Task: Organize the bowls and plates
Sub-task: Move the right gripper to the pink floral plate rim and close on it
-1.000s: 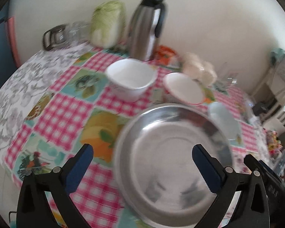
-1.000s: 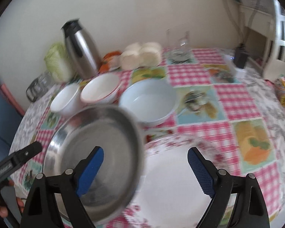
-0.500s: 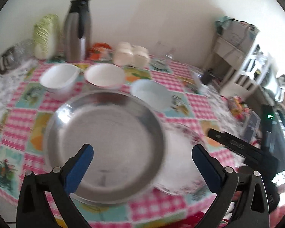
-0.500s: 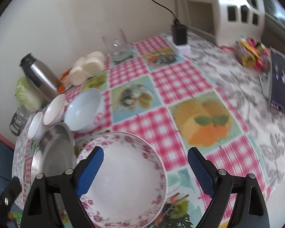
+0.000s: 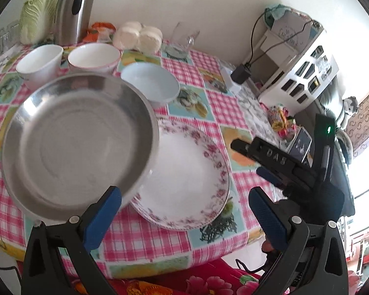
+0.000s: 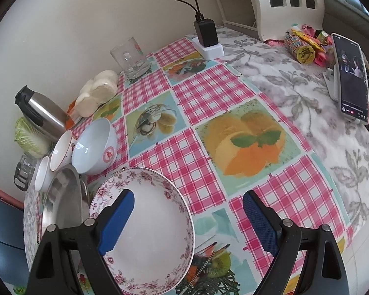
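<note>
- The left tongs (image 5: 184,211) stand released, their blue pads (image 5: 102,217) wide apart and gripping nothing; the steel dish's near rim sits just at the left pad, though I cannot tell whether they touch.
- The right tongs (image 6: 188,220) are likewise released and empty, one pad over the flowered plate (image 6: 145,231), the other over bare tablecloth (image 6: 246,127).
- The steel dish (image 5: 78,145) lies ahead and to the left of the left tongs, its right edge overlapping the flowered plate (image 5: 192,174).
- In the right view the steel dish (image 6: 64,204) is off to the far left, so the left hand looks nearer to it.
- Three bowls, a pale blue one (image 5: 151,84) among them, stand in a row beyond, near the wall.
</note>
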Demonstrator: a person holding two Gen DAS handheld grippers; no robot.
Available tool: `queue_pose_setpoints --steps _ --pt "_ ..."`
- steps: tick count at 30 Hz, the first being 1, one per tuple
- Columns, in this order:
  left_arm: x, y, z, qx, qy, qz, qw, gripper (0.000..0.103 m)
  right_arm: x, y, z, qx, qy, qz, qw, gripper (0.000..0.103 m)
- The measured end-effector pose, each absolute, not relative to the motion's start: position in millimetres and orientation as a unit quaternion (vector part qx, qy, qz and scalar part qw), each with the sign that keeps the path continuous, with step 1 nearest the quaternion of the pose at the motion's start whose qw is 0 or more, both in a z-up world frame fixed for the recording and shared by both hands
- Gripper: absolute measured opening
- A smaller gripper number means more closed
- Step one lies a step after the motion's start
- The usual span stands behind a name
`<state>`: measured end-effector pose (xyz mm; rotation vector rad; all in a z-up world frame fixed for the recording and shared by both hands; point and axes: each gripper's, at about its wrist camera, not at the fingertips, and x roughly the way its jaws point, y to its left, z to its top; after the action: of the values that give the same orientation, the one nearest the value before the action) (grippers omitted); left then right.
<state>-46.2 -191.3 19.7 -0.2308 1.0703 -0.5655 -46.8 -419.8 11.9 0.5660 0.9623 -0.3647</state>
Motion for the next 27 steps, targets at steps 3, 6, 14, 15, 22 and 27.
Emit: queue_pose_setpoints --steps 3,6,14,15,22,27 --pt "-49 -199 11 -0.108 0.515 -0.261 0.809 0.103 -47 -420 12 0.267 0.455 -0.173 0.832 0.092" --pt "-51 -202 2 -0.112 0.531 -0.252 0.801 0.103 -47 -420 10 0.266 0.457 -0.173 0.831 0.092" --pt "-51 -203 -23 -0.116 0.57 -0.218 0.784 0.103 -43 -418 -3 0.263 0.48 -0.167 0.82 0.092" --pt "-49 -201 -27 -0.12 0.574 -0.212 0.782 0.102 -43 -417 -6 0.263 0.486 -0.164 0.817 0.092" --pt "-35 -186 -49 -0.152 0.592 -0.162 0.775 0.097 -38 -411 -19 0.265 0.504 -0.146 0.809 0.079" --pt "-31 -183 -57 -0.165 0.594 -0.148 0.773 0.082 -33 -408 -26 0.263 0.511 -0.135 0.807 0.059"
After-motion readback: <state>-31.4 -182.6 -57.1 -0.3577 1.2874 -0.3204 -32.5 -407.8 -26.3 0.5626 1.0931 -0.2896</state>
